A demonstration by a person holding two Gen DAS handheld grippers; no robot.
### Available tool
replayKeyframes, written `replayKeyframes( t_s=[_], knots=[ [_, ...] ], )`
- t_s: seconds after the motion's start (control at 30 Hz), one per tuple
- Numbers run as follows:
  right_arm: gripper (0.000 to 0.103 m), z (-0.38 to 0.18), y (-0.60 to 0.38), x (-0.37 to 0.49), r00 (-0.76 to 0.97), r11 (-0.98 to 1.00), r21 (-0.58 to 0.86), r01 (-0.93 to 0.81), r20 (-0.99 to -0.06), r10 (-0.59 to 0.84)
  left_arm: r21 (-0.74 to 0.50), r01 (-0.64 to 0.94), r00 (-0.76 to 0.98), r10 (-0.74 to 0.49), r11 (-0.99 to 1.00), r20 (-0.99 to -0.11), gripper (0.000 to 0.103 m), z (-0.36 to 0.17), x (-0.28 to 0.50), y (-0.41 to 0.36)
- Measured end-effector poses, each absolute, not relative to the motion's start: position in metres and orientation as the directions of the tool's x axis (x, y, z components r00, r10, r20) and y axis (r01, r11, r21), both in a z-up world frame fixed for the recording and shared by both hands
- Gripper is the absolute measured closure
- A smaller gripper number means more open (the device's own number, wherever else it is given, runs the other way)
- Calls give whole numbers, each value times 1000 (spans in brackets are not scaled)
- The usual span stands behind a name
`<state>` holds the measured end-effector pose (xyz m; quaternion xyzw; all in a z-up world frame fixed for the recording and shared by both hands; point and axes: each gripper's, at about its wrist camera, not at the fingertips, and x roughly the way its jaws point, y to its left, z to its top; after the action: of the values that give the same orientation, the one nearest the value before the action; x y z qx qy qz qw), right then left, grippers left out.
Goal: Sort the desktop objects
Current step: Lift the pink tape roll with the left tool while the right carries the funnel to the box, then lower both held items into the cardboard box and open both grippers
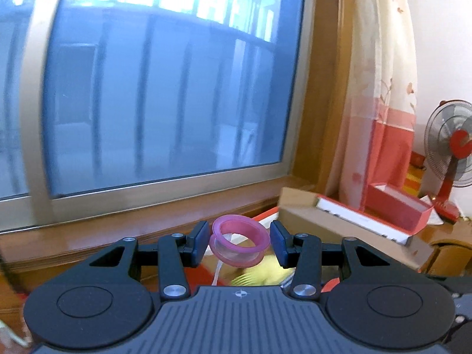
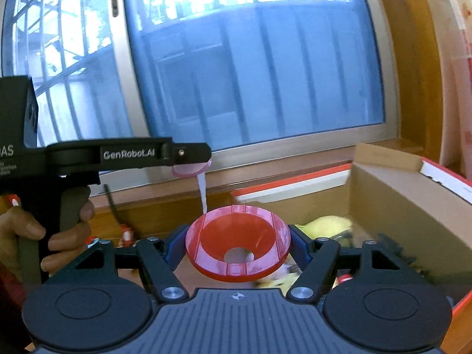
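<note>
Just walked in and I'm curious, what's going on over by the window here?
A person is sorting desk items with a handheld gripper in each hand. The left gripper holds a pink tape spool with a white strip trailing from it; the right gripper has its jaws closed on a red funnel-shaped piece. Both are held up in front of the window, near an open cardboard box of odds and ends.

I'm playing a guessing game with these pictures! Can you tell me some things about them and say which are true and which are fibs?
1. The right gripper holds a red funnel. True.
2. The left gripper holds a blue ball. False: it holds a pink tape spool.
3. A cardboard box sits by the window. True.
4. The fan is green. False: it is red.
</note>
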<state>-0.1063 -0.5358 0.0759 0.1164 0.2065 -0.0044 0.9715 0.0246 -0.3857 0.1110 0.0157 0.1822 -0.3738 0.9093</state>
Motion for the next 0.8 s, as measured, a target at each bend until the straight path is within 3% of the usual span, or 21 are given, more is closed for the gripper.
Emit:
replayKeyframes(
  t_s=[0.23,0.8],
  knots=[
    [31,67,-580,-103,903,967,225,118,-429,-10,-98,718,623,-699,689,-351,57,108,32,-441],
    [31,38,-645,-110,846,925,217,313,-506,-167,-86,756,546,-699,649,-462,57,73,40,-507]
  ],
)
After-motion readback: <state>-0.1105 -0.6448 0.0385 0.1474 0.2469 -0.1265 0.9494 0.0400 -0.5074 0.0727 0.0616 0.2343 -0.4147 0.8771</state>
